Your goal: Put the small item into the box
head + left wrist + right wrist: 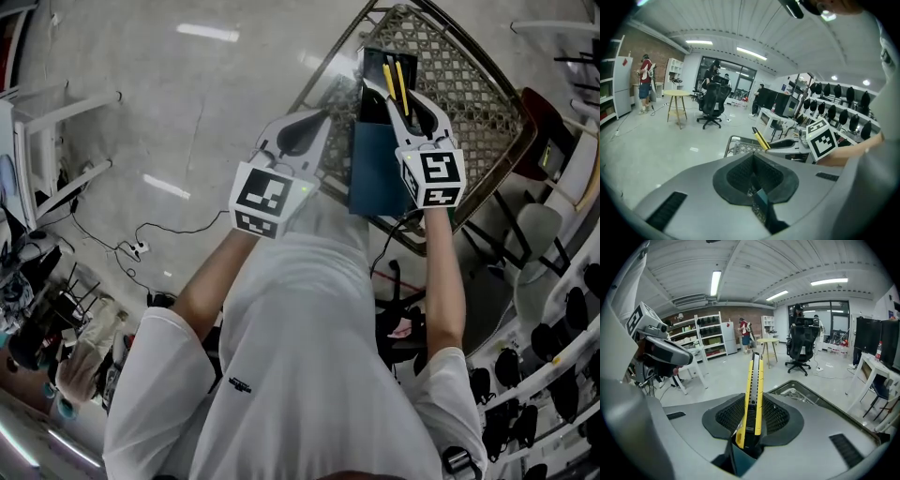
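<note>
Steep downward look over a person in a white shirt (309, 356), both arms raised above a pale grey floor (187, 112). In the right claw (400, 96), a yellow and black utility knife (753, 390) — clenched between the dark ribbed pads near its butt end, its long body running straight out past the fingertips.

Just under that claw in the head view, a dark blue box (373, 178), lying over a wire-mesh basket (469, 94) with a metal frame. Far end of the knife seen against the darker far part of the box; inside it or only above it, impossible to tell.

Near the left edge of the box, not touching it, the left claw (753, 161) — pressed together with nothing gripped. Only a thin slit low between its pads, with a sliver of mesh and blue showing through.

Black-and-white marker cube on the back of each claw; the right one (821, 139) plain in the left gripper view, close beside the person's forearm. Farther off in that view: a black office chair (712, 101), a round-topped stool (677, 96) and a few people standing near glass doors.
</note>
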A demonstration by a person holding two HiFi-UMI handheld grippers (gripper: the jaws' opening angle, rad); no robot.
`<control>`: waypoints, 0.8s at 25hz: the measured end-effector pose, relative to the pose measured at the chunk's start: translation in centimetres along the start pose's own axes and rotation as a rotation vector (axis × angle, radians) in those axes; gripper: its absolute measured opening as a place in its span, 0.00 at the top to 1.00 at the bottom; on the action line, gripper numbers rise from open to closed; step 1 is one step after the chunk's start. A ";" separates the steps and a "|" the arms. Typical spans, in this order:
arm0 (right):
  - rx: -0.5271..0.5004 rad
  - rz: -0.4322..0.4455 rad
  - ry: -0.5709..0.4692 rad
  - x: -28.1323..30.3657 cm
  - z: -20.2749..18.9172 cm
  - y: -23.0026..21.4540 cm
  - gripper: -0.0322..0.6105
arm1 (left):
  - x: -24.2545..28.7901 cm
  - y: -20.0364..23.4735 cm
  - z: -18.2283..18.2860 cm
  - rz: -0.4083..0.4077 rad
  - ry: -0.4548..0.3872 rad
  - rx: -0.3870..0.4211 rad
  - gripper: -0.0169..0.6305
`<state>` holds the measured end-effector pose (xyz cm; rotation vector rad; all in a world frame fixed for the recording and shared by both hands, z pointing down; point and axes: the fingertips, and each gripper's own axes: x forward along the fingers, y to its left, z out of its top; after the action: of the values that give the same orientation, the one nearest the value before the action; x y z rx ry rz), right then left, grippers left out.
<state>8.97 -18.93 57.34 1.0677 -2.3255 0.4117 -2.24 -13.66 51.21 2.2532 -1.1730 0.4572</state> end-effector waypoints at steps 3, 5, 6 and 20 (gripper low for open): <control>-0.007 0.015 0.046 1.2 -1.2 -0.5 0.78 | 1.1 0.5 -0.6 0.000 0.010 -0.008 0.97; -0.009 0.019 0.079 2.0 -2.2 -1.0 0.78 | 1.8 0.7 -1.0 0.001 0.017 -0.012 0.97; -0.009 0.021 0.094 2.4 -2.8 -1.3 0.78 | 2.1 0.7 -1.2 0.001 0.022 -0.013 0.97; -0.004 0.091 0.288 6.3 -8.6 -3.1 0.78 | 5.2 0.8 -3.7 -0.011 0.073 -0.031 0.97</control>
<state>10.91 -20.57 68.20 0.8409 -2.1217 0.5564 -0.17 -15.14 57.13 2.1965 -1.1232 0.5099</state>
